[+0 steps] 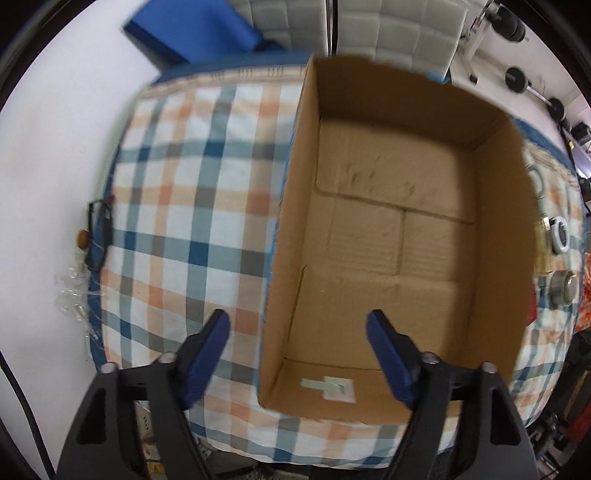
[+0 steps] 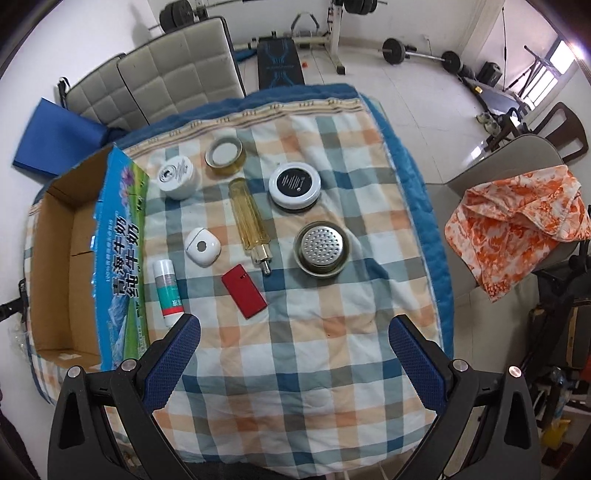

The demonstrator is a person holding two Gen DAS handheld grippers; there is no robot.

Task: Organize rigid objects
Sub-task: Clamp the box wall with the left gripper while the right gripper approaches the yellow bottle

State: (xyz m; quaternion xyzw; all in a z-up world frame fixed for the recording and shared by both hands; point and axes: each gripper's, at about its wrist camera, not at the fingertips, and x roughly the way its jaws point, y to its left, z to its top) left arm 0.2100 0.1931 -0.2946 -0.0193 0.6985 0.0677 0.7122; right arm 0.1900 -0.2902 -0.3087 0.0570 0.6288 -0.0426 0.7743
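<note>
An open cardboard box (image 1: 391, 229) stands on the plaid cloth, nothing inside; in the right wrist view its blue printed side (image 2: 122, 258) is at the left. Beside it lie a white-teal tube (image 2: 168, 291), a red flat case (image 2: 243, 291), a white rounded case (image 2: 202, 246), a white jar (image 2: 177, 176), a tape roll (image 2: 224, 155), a yellow glass bottle (image 2: 253, 221), a black-lidded round tin (image 2: 294, 185) and a metal strainer (image 2: 321, 248). My left gripper (image 1: 297, 325) is open above the box's near end. My right gripper (image 2: 293, 332) is open over bare cloth, near the objects.
The plaid cloth (image 2: 314, 369) covers a round table with blue edging (image 2: 432, 236). An orange patterned cloth (image 2: 517, 221) hangs on a chair at the right. Padded chairs (image 2: 166, 74) and gym weights (image 2: 417, 53) stand behind. A blue mat (image 1: 195, 29) lies at the far left.
</note>
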